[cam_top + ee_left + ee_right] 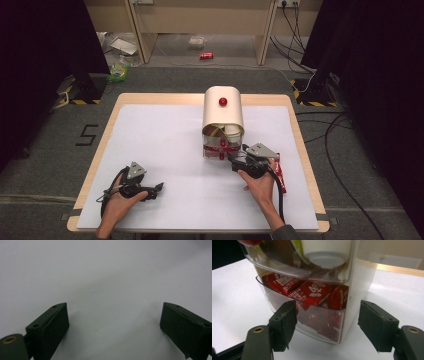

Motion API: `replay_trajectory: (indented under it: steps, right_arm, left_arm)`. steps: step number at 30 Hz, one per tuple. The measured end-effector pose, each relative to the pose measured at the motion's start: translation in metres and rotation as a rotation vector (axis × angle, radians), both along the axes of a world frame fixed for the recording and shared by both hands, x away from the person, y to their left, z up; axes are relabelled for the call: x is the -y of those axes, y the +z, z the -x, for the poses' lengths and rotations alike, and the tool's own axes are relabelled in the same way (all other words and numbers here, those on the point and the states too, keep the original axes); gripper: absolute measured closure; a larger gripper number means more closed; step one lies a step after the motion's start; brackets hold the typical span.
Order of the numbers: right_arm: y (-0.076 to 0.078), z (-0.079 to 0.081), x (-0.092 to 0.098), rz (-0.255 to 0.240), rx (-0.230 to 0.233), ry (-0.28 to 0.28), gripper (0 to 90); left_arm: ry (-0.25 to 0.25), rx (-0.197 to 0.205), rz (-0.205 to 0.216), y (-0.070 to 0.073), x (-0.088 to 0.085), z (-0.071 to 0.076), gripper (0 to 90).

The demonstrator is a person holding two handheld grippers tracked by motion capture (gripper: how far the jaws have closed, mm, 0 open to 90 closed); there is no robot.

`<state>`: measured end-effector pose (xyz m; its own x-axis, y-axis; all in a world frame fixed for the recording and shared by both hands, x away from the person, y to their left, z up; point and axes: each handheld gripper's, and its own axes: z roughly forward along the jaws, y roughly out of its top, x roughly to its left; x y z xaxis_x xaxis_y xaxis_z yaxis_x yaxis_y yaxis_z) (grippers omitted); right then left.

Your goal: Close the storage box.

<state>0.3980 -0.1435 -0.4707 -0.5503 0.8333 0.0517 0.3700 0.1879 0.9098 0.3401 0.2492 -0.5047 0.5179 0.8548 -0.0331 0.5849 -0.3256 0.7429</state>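
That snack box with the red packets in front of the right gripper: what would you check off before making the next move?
1. Right gripper open: ok, jaws stand wide apart.
2. Right gripper lined up with the box's lower tray: ok, the clear tray sits between and just beyond the jaws.
3. Nothing caught in the right gripper: ok, the pads are bare.
4. Red packets inside the tray: ok, several lie behind the clear wall.
5. Left gripper out of the way: ok, open over the bare white mat.
6. Whether the tray slides freely: cannot tell.
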Motion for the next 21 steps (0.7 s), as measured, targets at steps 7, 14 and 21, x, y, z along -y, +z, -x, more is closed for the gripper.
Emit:
replay_trajectory:
  steps: [7,14,21]
  right_arm:
    - [0.0006,-0.0015,-0.0005,0.013,0.005,0.0,30.0]
    - [0.0009,-0.0021,-0.0022,0.013,0.001,0.004,29.9]
    - [0.0017,0.0002,-0.002,0.009,-0.01,0.003,33.5]
  left_arm:
    - [0.0,0.0,0.0,0.0,0.0,0.0,7.7]
    - [-0.001,-0.001,-0.002,0.0001,-0.0001,0.0,7.7]
    - [0.0,0.0,0.001,0.0,-0.0001,0.0,7.8]
